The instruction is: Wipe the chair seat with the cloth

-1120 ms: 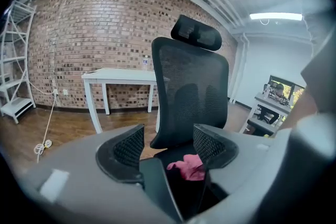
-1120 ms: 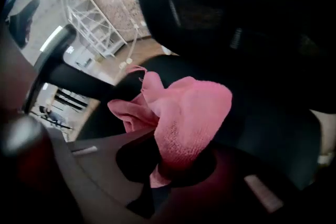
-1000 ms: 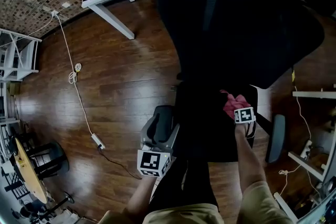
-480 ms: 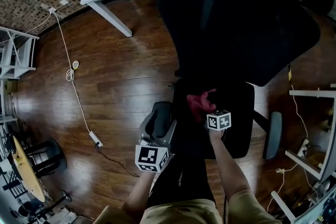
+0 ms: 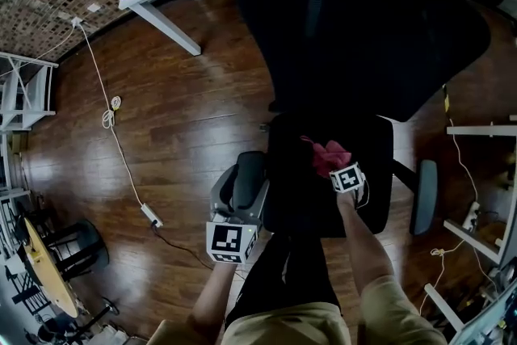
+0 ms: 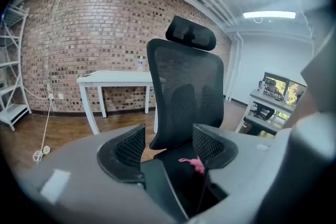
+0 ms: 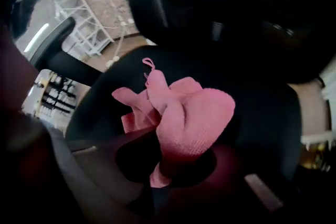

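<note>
Pink cloth (image 7: 184,113) is bunched in our right gripper (image 7: 173,165), whose jaws are clamped on its lower folds and press it onto the black chair seat (image 5: 303,206), about midway between the seat's left and right edges and nearer its back edge. Our left gripper (image 6: 168,147) sits just beside the seat's left edge, jaws apart and closing, their pads pressing on nothing; through the gap we see the backrest (image 6: 184,92) and the cloth
</note>
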`<state>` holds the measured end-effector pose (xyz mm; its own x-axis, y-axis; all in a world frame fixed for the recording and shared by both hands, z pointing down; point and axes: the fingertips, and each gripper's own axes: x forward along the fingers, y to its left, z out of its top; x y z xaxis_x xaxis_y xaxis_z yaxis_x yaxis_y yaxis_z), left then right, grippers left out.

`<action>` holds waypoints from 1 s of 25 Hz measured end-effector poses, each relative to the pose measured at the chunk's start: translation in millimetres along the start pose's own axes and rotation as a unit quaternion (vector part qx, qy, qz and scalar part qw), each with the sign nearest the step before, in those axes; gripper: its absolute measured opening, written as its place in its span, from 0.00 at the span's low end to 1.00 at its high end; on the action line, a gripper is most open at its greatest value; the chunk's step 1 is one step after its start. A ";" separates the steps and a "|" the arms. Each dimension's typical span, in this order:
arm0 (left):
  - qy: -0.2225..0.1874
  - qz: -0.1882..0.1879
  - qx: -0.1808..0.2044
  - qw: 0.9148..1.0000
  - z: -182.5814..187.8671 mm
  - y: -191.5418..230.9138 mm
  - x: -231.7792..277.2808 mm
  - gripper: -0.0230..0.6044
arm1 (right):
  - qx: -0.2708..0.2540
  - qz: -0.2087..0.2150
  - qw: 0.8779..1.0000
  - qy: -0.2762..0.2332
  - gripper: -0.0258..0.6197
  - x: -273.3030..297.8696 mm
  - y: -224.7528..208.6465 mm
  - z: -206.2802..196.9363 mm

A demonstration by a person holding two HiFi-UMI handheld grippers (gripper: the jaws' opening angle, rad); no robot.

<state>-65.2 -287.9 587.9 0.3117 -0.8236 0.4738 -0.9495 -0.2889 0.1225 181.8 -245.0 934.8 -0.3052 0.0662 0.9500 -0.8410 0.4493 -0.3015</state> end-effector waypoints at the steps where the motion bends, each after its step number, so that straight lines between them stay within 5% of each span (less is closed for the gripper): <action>1: 0.002 -0.002 -0.004 1.000 -4.0 -1.9 -0.4 0.45 | 0.045 -0.010 0.999 0.004 0.06 -16.1 -33.0 -22.0; 4: 0.003 -0.009 -0.011 1.000 -10.8 -6.6 1.4 0.45 | 0.052 -0.157 0.986 -0.015 0.06 -84.2 -147.0 -50.9; 6: 0.003 -0.014 -0.013 1.000 -13.0 -8.5 4.1 0.45 | 0.048 -0.204 0.978 0.019 0.06 -105.7 -175.1 -72.4; 9: 0.001 -0.018 -0.012 1.000 -12.0 -12.4 7.0 0.45 | 0.043 -0.155 0.986 0.031 0.06 -90.7 -145.1 -77.0; 12: -0.002 -0.017 -0.006 1.000 -7.4 -13.6 6.9 0.45 | -0.006 -0.057 0.993 -0.106 0.06 -59.9 -63.6 -8.1; 15: -0.004 -0.018 -0.012 1.000 -5.5 -11.4 6.5 0.45 | -0.031 0.120 0.975 -0.186 0.06 -31.2 82.1 53.4; 18: 0.001 -0.026 -0.002 1.000 -6.9 -15.7 3.2 0.45 | -0.062 0.219 0.960 -0.166 0.06 -2.3 192.3 73.7; 21: -0.003 -0.029 0.012 0.999 -2.6 -19.4 -1.3 0.45 | -0.078 0.216 0.965 -0.125 0.06 21.6 215.4 70.6; 25: -0.004 -0.023 0.008 1.000 -3.8 -12.2 -9.2 0.45 | -0.073 0.108 0.988 -0.079 0.06 20.4 136.0 42.8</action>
<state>-56.6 -274.9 585.3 0.3563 -0.8131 0.4604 -0.9331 -0.3352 0.1302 42.1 -220.7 909.6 -0.5461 0.0408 0.8367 -0.6782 0.5648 -0.4702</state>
